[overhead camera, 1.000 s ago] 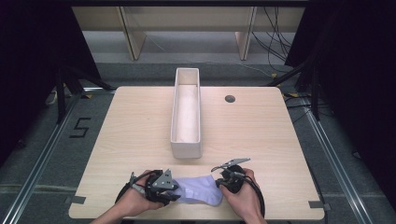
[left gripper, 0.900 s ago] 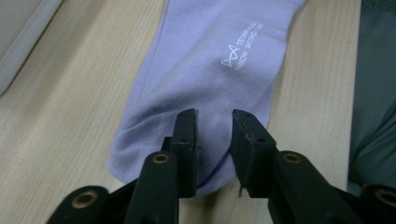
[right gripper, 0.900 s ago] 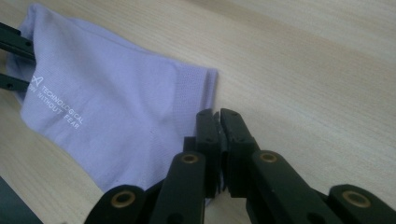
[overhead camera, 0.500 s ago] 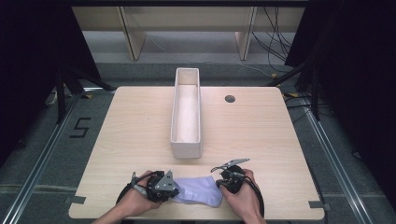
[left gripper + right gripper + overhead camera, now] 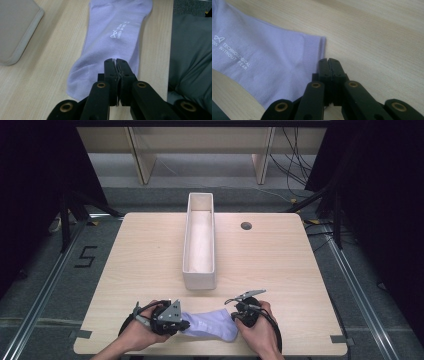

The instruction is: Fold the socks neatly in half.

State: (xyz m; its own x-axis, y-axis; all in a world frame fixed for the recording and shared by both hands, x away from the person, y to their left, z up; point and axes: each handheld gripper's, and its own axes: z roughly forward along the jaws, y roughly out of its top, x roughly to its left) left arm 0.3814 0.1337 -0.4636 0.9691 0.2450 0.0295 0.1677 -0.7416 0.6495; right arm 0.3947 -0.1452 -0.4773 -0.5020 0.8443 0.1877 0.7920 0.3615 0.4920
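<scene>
Sock [image 5: 210, 325] is lying flat on the counter [image 5: 150, 250] near its front edge, stretching lengthwise from the left hand-held gripper [image 5: 184, 324] to the right hand-held gripper [image 5: 235, 316]. Each is pinching one end, jaws closed on fabric, neither nearer than the other. Beyond both, the long white tray [image 5: 200, 240] is running straight away. The left gripper view is revealing white lettering [image 5: 119, 31] that the high view is missing.

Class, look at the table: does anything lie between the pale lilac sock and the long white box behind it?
Nothing visible does. The pale lilac sock lies at the near edge of the light wooden table, and bare tabletop separates it from the long white box.
</scene>
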